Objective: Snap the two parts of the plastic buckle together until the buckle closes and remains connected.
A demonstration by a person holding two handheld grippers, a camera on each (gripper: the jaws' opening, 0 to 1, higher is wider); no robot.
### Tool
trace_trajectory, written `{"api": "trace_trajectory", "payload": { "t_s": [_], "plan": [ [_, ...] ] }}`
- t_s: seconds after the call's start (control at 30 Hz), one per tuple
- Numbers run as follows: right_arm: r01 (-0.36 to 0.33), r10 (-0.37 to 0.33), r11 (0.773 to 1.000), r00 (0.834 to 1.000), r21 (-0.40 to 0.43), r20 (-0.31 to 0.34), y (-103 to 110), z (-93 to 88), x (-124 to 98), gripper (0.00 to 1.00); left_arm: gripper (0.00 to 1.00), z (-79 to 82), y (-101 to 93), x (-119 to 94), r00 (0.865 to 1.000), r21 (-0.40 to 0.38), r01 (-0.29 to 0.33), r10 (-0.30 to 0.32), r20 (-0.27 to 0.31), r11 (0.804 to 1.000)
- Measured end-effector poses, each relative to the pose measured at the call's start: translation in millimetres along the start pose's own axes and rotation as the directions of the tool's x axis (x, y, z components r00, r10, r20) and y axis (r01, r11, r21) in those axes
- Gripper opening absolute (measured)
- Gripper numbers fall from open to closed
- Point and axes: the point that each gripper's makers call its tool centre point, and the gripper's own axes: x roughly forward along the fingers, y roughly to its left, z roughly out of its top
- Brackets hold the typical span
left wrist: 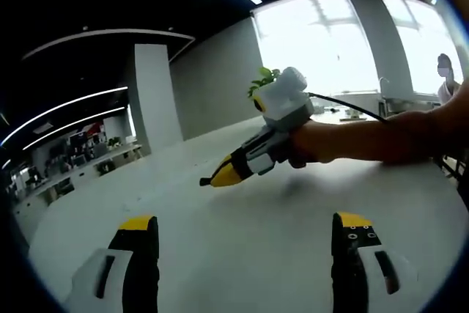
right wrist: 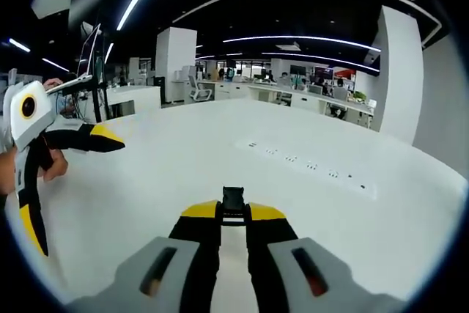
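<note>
Pinched between the right gripper (right wrist: 234, 214)'s pressed-together yellow-tipped jaws at six o'clock, a small black plastic buckle part (right wrist: 233, 200) juts out over the wide white table (right wrist: 308, 203). At nine o'clock the left gripper (right wrist: 69, 181) is spread, holding nothing. I see no mating half; that shallow tip grip could slip when pushed.

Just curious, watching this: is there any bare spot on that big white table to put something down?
Plenty. The large white table lies bare from the right hand-held gripper, shut on a small black plastic buckle piece, out to the row of small sockets. Bare too between the left hand-held gripper's open jaws. Busiest spot: where the two grippers face each other.
</note>
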Motion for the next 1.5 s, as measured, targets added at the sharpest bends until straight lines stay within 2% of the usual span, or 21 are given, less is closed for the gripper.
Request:
{"api": "trace_trajectory", "payload": {
  "t_s": [0.33, 0.8, 1.2, 1.5],
  "plan": [
    [0.014, -0.014, 1.0, 1.0, 0.003, -0.013, -8.6, -2.8, 5.2, 0.11, 1.0, -1.6, 1.5, 2.6, 1.0, 0.011, 0.004, -0.003, -0.007, 1.0],
    [0.019, -0.02, 1.0, 0.999, -0.011, -0.042, -9.2, -8.2, 17.7, 0.11, 1.0, -0.7, 6.0, 4.4, 1.0, 0.02, 0.002, -0.002, -0.008, 1.0],
    [0.032, -0.032, 0.999, 0.999, 0.01, -0.034, -28.2, 3.6, 39.2, 0.11, 1.0, -1.4, 5.9, 5.2, 1.0, 0.026, 0.0, 0.001, -0.014, 1.0],
    [0.034, -0.035, 0.999, 0.997, -0.007, -0.068, -31.3, -6.6, 44.3, 0.11, 1.0, -4.2, 1.0, 5.9, 1.0, 0.035, 0.007, -0.006, -0.024, 0.999]
  ]
}}
